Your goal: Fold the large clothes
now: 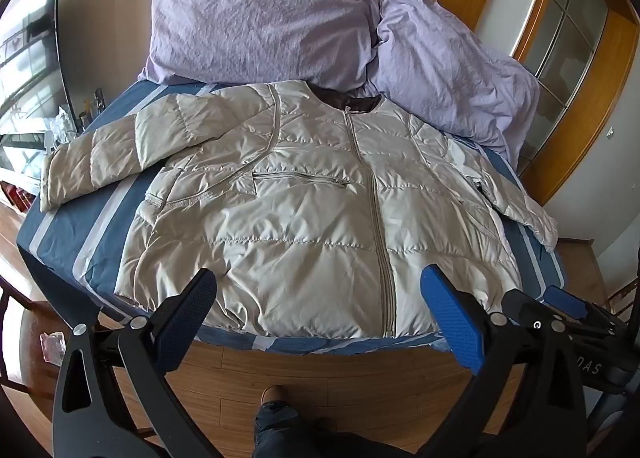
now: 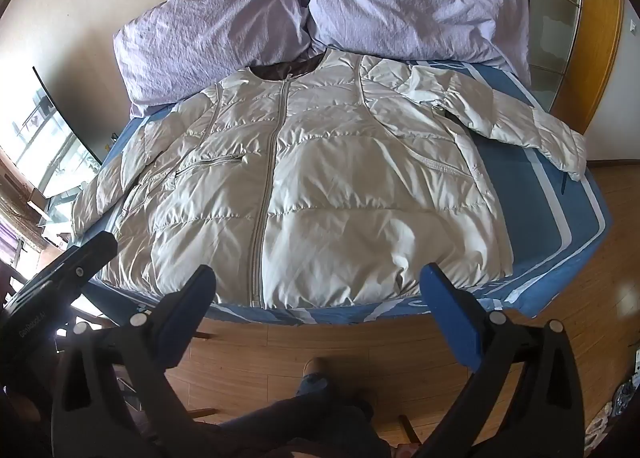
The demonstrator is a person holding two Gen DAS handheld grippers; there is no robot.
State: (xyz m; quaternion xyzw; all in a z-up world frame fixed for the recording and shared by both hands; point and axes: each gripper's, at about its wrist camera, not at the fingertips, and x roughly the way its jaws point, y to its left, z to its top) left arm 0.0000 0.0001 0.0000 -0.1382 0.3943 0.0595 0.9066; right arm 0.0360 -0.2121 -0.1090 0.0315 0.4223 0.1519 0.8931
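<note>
1. Step: nothing folded yet. The jacket [image 1: 316, 198] lies flat, front up and zipped, on the blue striped bedsheet [image 1: 68, 234], collar toward the pillows, hem at the near bed edge. Both sleeves are spread outward.
2. My left gripper [image 1: 320, 294] is wide open and holds nothing; it hovers over the hem, not touching. My right gripper [image 2: 320, 290] is the same: jaws spread wide, empty, above the hem near the zipper [image 2: 266, 194].
3. Next move, my guess: take a sleeve and fold it in across the chest. The left sleeve [image 1: 96, 162] is near the left bed edge; the right sleeve [image 2: 520, 126] drapes toward the right edge. Each needs a pinch at the cuff, then a carry inward.
4. Handling: puffy, slick shell. It will likely spring back and slide, so grip deep.
5. Surroundings: two lilac pillows [image 1: 256, 26] touch the collar, leaving little room up top. My leg [image 2: 304, 410] and the wooden floor [image 2: 360, 342] are below.
6. Obstacles: the pillows only.
</note>
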